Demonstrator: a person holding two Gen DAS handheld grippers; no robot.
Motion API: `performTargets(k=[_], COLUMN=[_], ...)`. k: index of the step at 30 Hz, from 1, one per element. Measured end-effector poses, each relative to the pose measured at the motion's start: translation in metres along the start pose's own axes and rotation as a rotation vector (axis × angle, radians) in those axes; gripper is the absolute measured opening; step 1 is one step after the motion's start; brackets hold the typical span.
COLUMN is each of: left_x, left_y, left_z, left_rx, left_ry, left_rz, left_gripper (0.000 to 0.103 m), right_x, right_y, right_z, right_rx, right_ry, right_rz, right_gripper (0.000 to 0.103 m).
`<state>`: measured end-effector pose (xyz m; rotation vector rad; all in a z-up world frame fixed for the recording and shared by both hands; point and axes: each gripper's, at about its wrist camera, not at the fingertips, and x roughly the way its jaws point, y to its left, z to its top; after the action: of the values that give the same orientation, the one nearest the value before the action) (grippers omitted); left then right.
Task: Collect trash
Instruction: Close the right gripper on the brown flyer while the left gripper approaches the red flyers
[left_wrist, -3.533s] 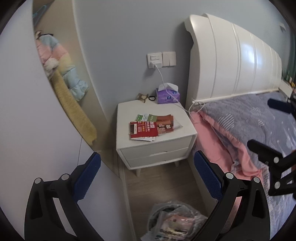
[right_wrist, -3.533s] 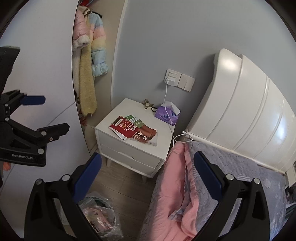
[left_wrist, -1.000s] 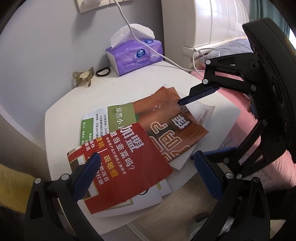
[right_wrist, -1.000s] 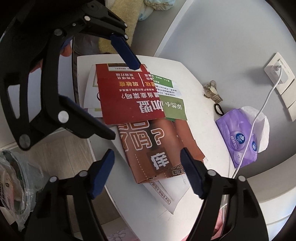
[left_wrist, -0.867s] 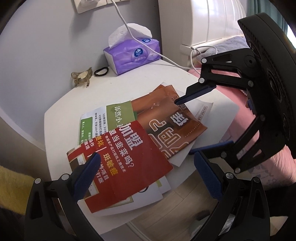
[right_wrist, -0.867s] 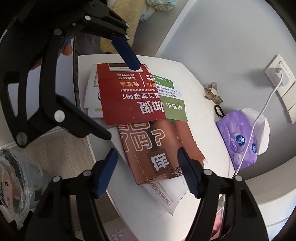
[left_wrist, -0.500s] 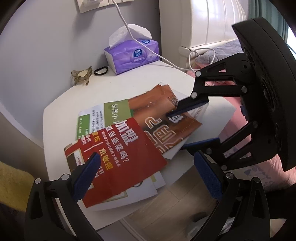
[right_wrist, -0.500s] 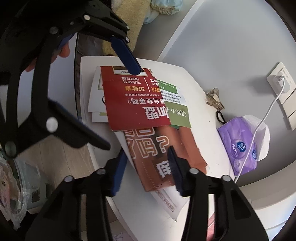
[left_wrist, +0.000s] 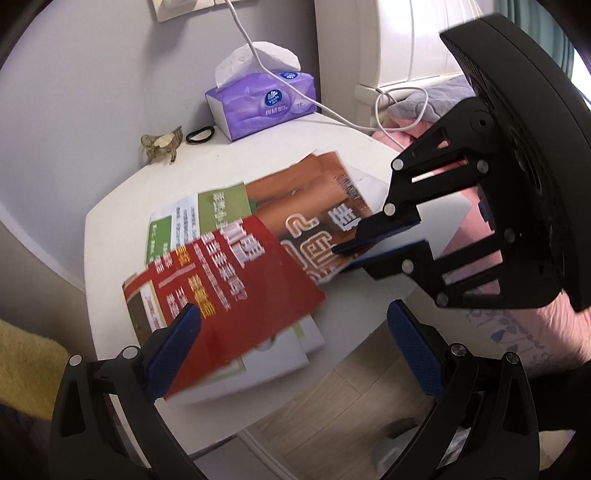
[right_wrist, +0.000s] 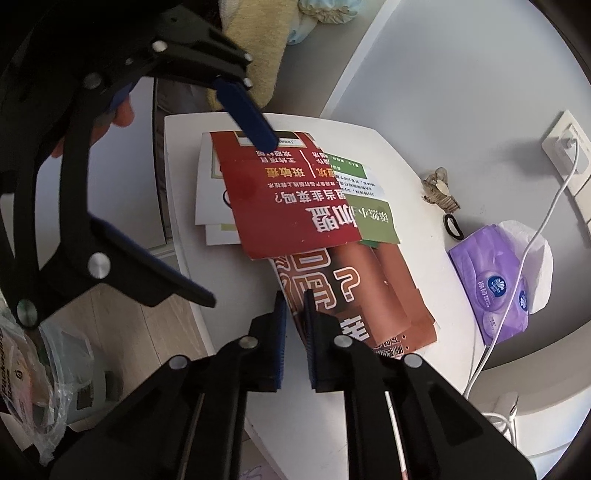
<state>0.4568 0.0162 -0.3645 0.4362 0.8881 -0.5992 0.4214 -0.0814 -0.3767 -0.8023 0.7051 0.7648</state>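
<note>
Gripping the brown leaflet (right_wrist: 354, 280) at lower centre, the right gripper (right_wrist: 293, 314) has its jaws nearly closed on its edge. The left gripper (left_wrist: 291, 343) hovers wide open over the red leaflet (left_wrist: 236, 280), holding nothing.

Place: home bedroom
Bed: white headboard (left_wrist: 406, 40) far right, pink and grey bedding (left_wrist: 428, 107) below it
Tabletop (left_wrist: 122, 221): white nightstand beside the bed
Tissues (left_wrist: 262, 103): purple pack at the far wall
Charger (right_wrist: 567, 142): plugged into the wall socket
Floor (left_wrist: 332, 402): wood

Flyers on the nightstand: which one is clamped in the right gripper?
The brown flyer: the right gripper is shut on its edge, while the red flyer overlapping it lies unheld.
</note>
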Motion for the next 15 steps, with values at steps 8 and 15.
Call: performTargets(k=[8, 15], left_x=[-0.007, -0.010], left_y=[0.003, 0.010], left_z=[-0.007, 0.005], left_rx=[-0.001, 0.044], left_ry=[-0.007, -0.042], left_rz=[0.040, 0.170], left_gripper=[0.098, 0.098], right_x=[-0.008, -0.018], right_y=[-0.003, -0.004], right_z=[0.002, 0.005], right_rx=[-0.004, 0.010], right_ry=[-0.002, -0.012], right_rz=[-0.004, 0.022], right_gripper=[0.005, 0.005])
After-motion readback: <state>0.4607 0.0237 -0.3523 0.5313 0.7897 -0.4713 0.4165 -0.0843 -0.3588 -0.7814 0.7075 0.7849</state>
